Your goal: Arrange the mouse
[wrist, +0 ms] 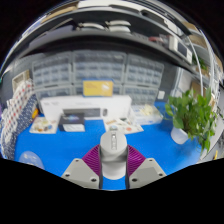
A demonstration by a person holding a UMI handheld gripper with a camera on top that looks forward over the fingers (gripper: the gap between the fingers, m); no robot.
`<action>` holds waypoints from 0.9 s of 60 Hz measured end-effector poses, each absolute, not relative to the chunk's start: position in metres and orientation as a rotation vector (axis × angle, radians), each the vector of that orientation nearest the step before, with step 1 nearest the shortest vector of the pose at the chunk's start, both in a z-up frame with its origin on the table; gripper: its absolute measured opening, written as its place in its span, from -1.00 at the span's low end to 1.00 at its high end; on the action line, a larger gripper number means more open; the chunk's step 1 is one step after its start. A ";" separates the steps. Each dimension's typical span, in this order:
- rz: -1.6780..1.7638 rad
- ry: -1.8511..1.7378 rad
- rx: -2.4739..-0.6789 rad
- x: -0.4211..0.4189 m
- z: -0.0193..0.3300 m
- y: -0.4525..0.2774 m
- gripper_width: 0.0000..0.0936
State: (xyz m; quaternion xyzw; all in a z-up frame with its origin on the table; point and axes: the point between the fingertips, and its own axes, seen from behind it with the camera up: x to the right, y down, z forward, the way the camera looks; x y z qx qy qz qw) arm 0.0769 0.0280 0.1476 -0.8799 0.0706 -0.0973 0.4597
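1. Mouse (113,152): grey-white, upright between your fingers, raised over the blue bench (60,150).
2. Your gripper (114,170): both magenta pads (93,160) press the mouse's sides, so the fingers are clenched on it.
3. Just beyond the mouse, a small white item (122,126) lies on the bench; too small to identify.
4. Far left: a dark tray (73,126) and a white box (82,108).
5. Right: a green potted plant (193,113).
6. Far: shelving (98,70) along the wall.

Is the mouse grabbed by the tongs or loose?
Grabbed: the mouse sits between the tongs, and both purple pads press its sides.
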 end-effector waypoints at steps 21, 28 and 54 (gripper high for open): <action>-0.012 0.033 -2.104 -0.199 0.188 0.042 -0.34; 0.034 -0.020 -2.184 -0.255 0.138 0.031 -0.34; -0.004 -0.117 -2.393 -0.300 -0.013 -0.020 -0.33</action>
